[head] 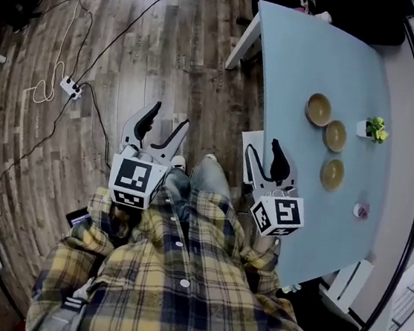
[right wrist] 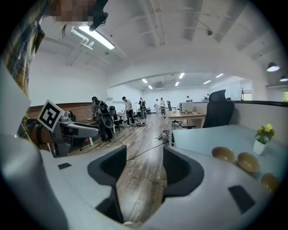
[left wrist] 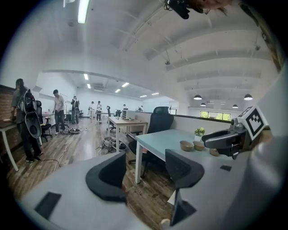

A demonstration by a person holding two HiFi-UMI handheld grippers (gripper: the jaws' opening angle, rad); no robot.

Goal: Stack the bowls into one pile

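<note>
**Bowls lay unstacked, both grippers wide and empty**

Yellow plaid shirt point(head: 177, 285) filled the bottom of the head view, worn by the person who stood at the long edge of a pale blue-grey rectangular table point(head: 309, 69). From where I watched, both tools were held out at waist height, pointing forward and slightly down.

The left gripper point(head: 169, 117), with its black-and-white marker cube, hung over the brown wooden plank floor point(head: 133, 32), clear of the table. Its two black jaws stood wide apart, and its own view showed only floor and table leg in the gap. The right gripper point(head: 262, 151) hovered at the table's near edge. Its jaws were spread just as wide, with bare floor between them and nothing held.

Three tan round bowls sat separately on the tabletop in a loose row, none inside another: the far bowl point(head: 319, 109), the middle bowl point(head: 336, 136) and the near bowl point(head: 332, 173). They lay towards the table's far side, well apart from both grippers. A small green plant in a white pot point(head: 374, 130) stood just beside the middle bowl. A white power strip point(head: 70, 88) with trailing cables lay on the floor to the left.
</note>
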